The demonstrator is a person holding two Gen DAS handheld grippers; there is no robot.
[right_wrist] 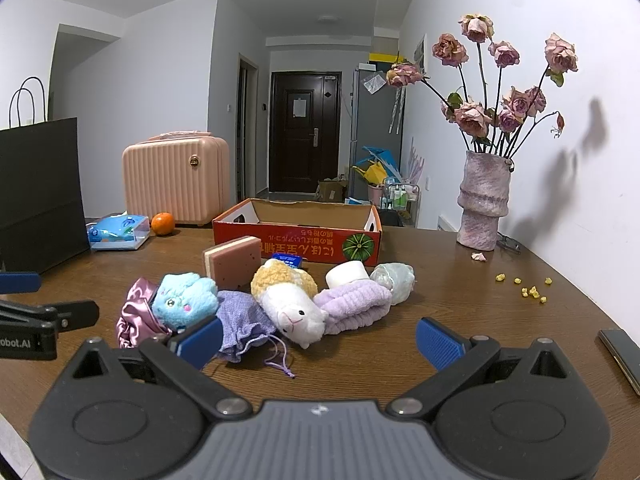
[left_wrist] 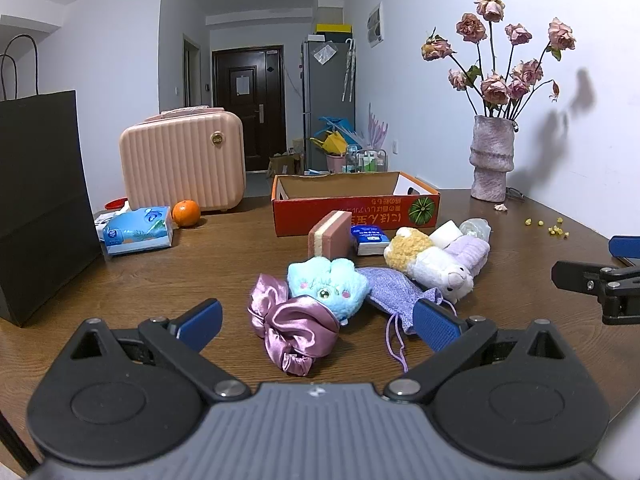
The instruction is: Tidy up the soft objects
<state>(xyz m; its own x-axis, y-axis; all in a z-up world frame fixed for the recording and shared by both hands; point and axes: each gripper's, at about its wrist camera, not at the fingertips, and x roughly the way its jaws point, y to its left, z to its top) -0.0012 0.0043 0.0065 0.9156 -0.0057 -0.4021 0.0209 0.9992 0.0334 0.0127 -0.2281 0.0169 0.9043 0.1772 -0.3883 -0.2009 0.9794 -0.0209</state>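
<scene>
Soft things lie in a heap on the brown table: a pink satin scrunchie [left_wrist: 294, 326], a light blue plush [left_wrist: 326, 284], a purple drawstring pouch [left_wrist: 394, 296], a white and yellow alpaca plush [right_wrist: 290, 302], a lilac towel roll [right_wrist: 354, 306], a white roll [right_wrist: 347, 274], a clear pouch [right_wrist: 394, 276], a pink sponge [right_wrist: 232, 262] and a blue tissue pack [left_wrist: 370, 238]. Behind them stands an orange cardboard box [left_wrist: 356, 210] that looks empty. My left gripper [left_wrist: 318, 326] is open just in front of the scrunchie. My right gripper [right_wrist: 320, 342] is open, short of the alpaca and towel.
A black paper bag [left_wrist: 40, 200] stands at the left. A tissue pack [left_wrist: 138, 230], an orange [left_wrist: 186, 213] and a pink suitcase [left_wrist: 182, 162] sit at the back left. A vase of dried roses [left_wrist: 491, 158] stands by the right wall, with yellow crumbs [right_wrist: 528, 290] near it. A dark phone [right_wrist: 622, 356] lies at the right edge.
</scene>
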